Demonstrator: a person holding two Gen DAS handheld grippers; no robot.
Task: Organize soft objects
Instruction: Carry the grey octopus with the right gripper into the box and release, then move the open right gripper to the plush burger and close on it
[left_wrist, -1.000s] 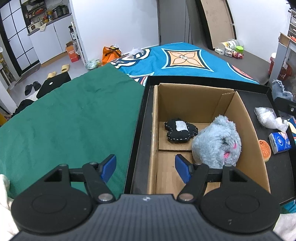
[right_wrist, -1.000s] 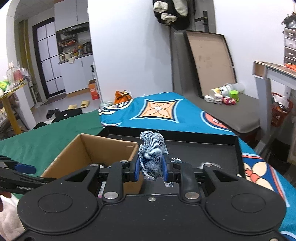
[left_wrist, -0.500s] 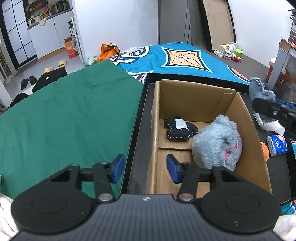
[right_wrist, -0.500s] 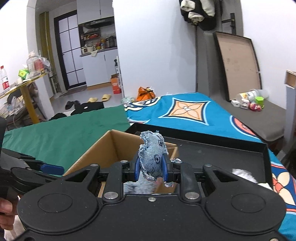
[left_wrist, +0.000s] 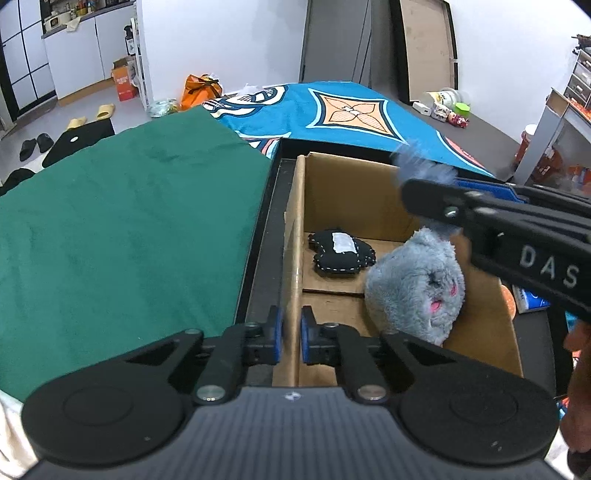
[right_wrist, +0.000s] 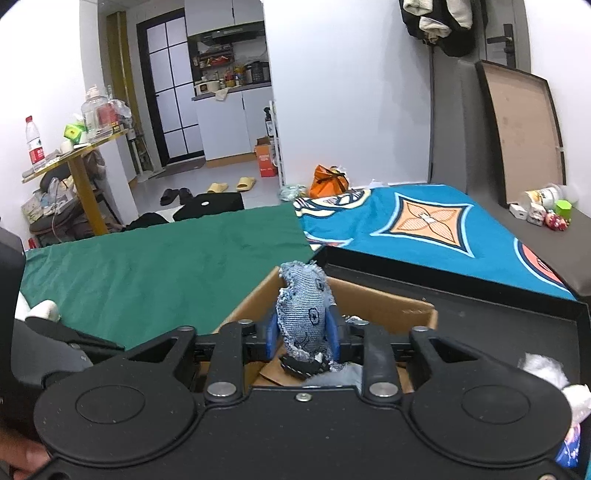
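Note:
An open cardboard box stands in a black tray. Inside it lie a grey plush toy and a black stitched toy. My left gripper is shut on the box's left wall near the front corner. My right gripper hangs over the box's right side with a denim fish-like toy upright between its pads. Its jaws are opening, and the pads still touch the toy. In the left wrist view the right gripper reaches in from the right with the denim toy blurred.
A green cloth covers the surface left of the tray, a blue patterned cloth lies behind. Right of the box sit a tissue pack and a white fluffy item. A hand shows at the right edge.
The left jaws closed from wide apart onto the box's left wall. The right gripper carried the denim toy leftward until it hung over the box, and its jaws have widened slightly.

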